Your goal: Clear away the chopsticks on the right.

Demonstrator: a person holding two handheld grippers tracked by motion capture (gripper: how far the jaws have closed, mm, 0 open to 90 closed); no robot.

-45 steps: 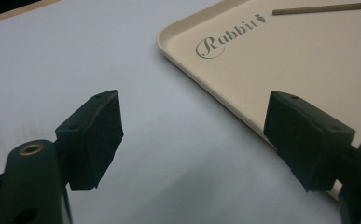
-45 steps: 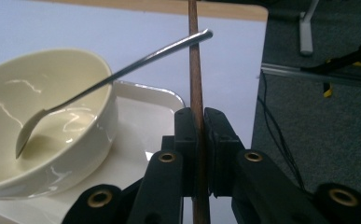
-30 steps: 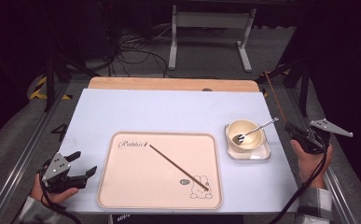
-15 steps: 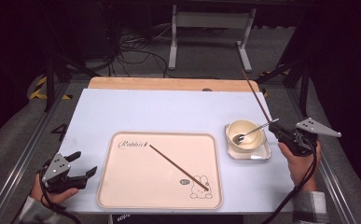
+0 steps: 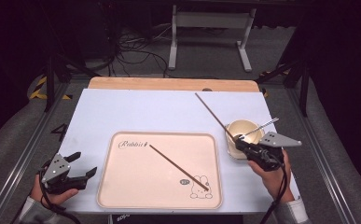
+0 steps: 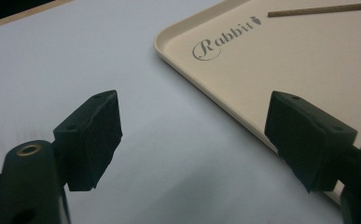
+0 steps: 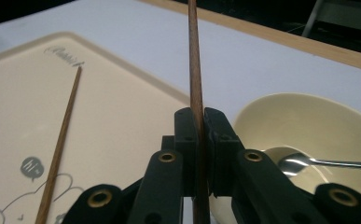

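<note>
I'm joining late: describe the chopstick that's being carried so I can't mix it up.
On the white table, look right of the beige tray, beside the cream bowl. The held chopstick is clamped in the right gripper, slanting up off the table; its twin lies flat in the tray.

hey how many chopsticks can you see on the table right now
2. One chopstick lies slantwise on the tray. The other chopstick is clamped in the right tongs beside the bowl, pointing up and away.
</note>
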